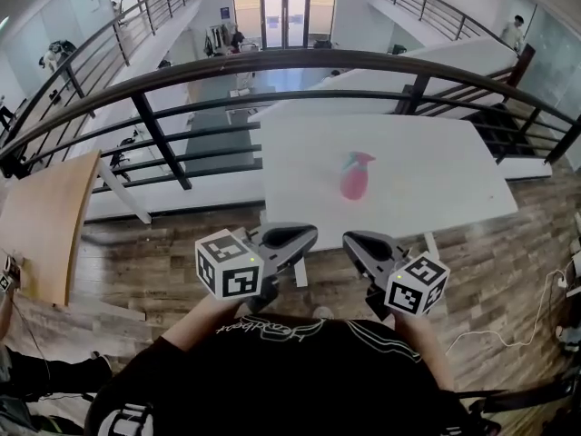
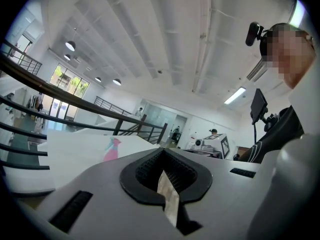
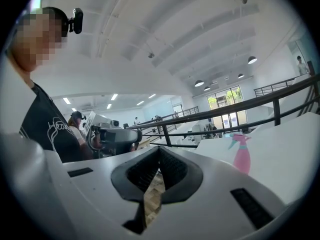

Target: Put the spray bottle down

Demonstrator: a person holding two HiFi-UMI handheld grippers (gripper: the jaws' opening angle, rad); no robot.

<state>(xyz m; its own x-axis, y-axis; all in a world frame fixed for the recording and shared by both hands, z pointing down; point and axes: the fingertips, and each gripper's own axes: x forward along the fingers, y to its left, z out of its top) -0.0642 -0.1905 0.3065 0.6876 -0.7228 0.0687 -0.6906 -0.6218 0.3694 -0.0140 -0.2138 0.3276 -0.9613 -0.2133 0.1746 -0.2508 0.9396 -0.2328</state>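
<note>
Close against the person's black shirt, the grey left gripper [image 1: 304, 236] and grey right gripper [image 1: 356, 242] sit side by side, tips angled toward each other. Only the head view shows them as a pair. Each gripper view shows its own jaws pressed together with nothing between them. Ahead of both grippers and well apart from them, the pink spray bottle with a teal head [image 1: 354, 176] rests on the white rectangular table [image 1: 436, 171]. The right gripper view shows it standing upright [image 3: 241, 154]. A dark metal railing [image 1: 272, 62] curves beyond.

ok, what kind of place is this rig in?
Probably an upper gallery in a big open office or lab hall: a black railing overlooks glass entrance doors below, and a white table holds a spray bottle.
</note>
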